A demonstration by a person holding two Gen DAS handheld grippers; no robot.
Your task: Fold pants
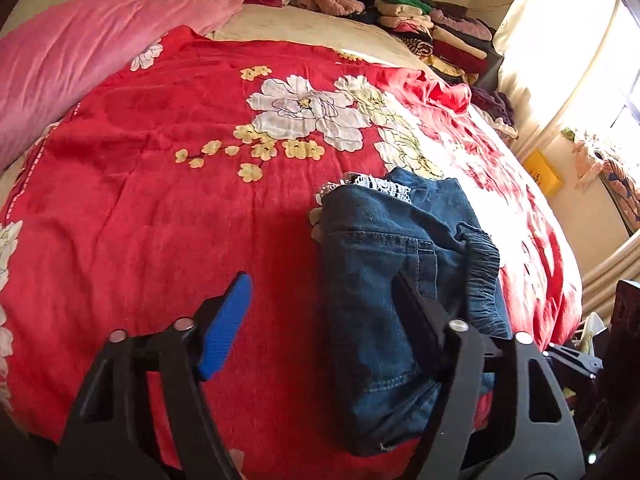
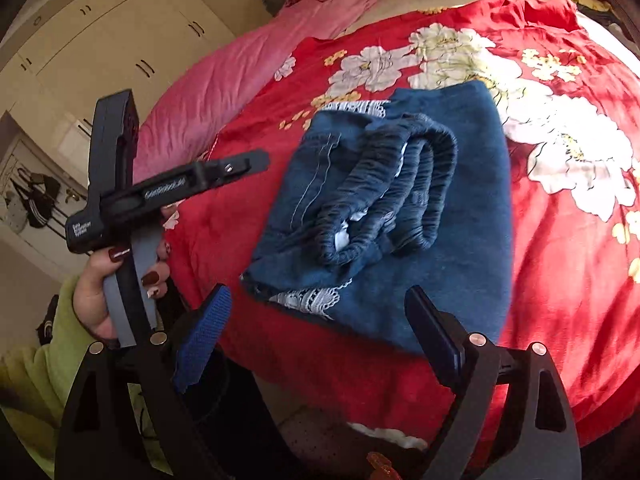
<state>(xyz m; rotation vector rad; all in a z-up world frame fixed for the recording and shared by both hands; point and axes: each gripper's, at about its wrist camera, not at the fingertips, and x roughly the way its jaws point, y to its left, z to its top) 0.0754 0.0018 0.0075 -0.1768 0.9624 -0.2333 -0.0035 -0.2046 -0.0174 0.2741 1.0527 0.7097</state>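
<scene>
Blue denim pants [image 1: 384, 280] with white lace hems lie folded in a compact bundle on the red floral bedspread [image 1: 160, 184]. In the right wrist view the pants [image 2: 400, 208] show the gathered elastic waistband on top. My left gripper [image 1: 320, 308] is open, its right finger over the bundle's edge, its blue-padded left finger over the bedspread. It also shows in the right wrist view [image 2: 256, 162], held in a hand left of the pants. My right gripper [image 2: 320, 328] is open and empty, just in front of the bundle's near edge.
A pink quilt [image 1: 80, 52] lies along the bed's far left. Stacks of folded clothes [image 1: 432, 28] sit at the head of the bed. A sunlit curtain [image 1: 560, 40] hangs at the right. Wardrobe doors [image 2: 112, 40] stand beyond the bed's left side.
</scene>
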